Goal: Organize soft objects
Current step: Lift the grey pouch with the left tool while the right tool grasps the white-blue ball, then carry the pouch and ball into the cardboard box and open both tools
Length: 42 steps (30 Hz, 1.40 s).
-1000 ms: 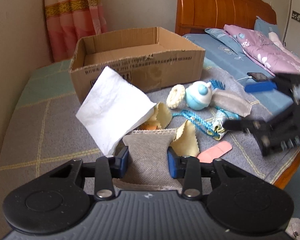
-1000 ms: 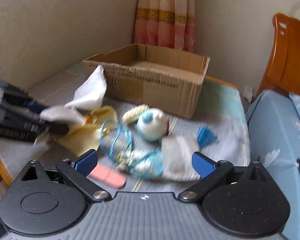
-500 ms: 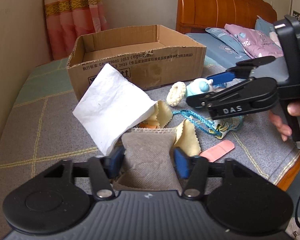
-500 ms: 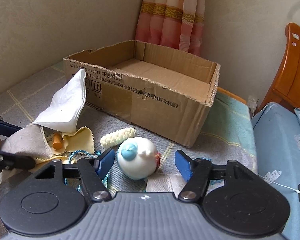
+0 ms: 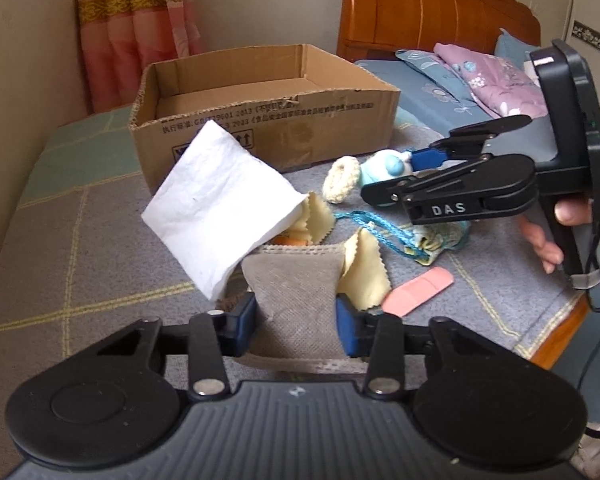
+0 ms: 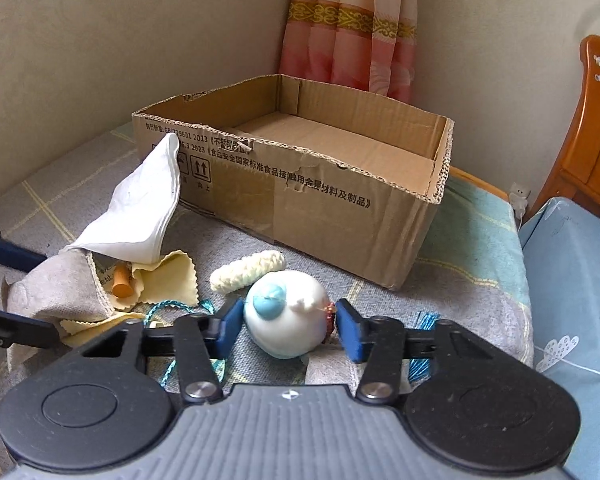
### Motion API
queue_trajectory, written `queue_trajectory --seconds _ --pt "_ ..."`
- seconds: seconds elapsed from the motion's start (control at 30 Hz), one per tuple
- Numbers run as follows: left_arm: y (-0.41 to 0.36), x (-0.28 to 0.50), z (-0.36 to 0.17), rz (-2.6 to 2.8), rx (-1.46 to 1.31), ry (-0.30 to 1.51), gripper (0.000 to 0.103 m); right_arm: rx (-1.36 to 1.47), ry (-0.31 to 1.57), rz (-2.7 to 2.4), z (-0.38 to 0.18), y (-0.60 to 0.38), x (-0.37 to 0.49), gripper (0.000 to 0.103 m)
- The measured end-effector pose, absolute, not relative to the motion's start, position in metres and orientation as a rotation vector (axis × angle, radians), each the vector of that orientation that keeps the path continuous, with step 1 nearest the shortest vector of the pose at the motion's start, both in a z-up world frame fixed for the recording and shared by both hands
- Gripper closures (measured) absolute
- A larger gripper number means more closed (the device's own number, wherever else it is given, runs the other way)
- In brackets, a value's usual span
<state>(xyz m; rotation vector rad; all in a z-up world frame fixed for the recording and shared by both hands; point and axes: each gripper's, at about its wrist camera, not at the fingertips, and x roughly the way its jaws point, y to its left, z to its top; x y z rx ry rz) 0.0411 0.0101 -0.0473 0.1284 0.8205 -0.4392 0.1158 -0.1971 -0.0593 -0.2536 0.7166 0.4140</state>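
Observation:
My left gripper (image 5: 296,316) is shut on a grey cloth (image 5: 296,284), with a white tissue (image 5: 216,204) and yellow cloths (image 5: 364,268) beside it. My right gripper (image 6: 286,324) straddles a white-and-blue plush ball (image 6: 286,320); its jaws stand close on both sides, and contact is unclear. It shows in the left wrist view (image 5: 384,184) too. An open cardboard box (image 6: 300,176) stands behind the pile and looks empty. A cream knitted roll (image 6: 248,270) lies by the ball.
A blue cord with a pouch (image 5: 428,240), a pink strip (image 5: 418,290) and an orange piece (image 6: 122,284) lie on the grey checked cover (image 5: 80,248). A wooden headboard (image 5: 432,4) and bedding are to the right, a curtain (image 6: 348,28) and walls behind.
My right gripper swung in over the plush ball and narrowed its jaws around it. My left gripper closed on the grey cloth and stayed in place.

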Motion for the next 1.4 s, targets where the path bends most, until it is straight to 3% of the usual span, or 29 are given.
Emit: queue_trajectory --seconds 0.17,0.87,1.4 --pt "0.014 0.037 -0.038 -0.445 0.126 0.808 0.071 -0.246 0.703 0.407 -0.054 -0.196 0.112 0.051" --pt "0.028 0.018 0.012 -0.413 0.167 0.681 0.071 -0.277 0.622 0.408 -0.004 -0.194 0.079 0.051" --pt "0.016 0.119 0.054 -0.409 0.257 0.599 0.071 -0.233 0.61 0.417 0.041 -0.19 0.106 0.051"
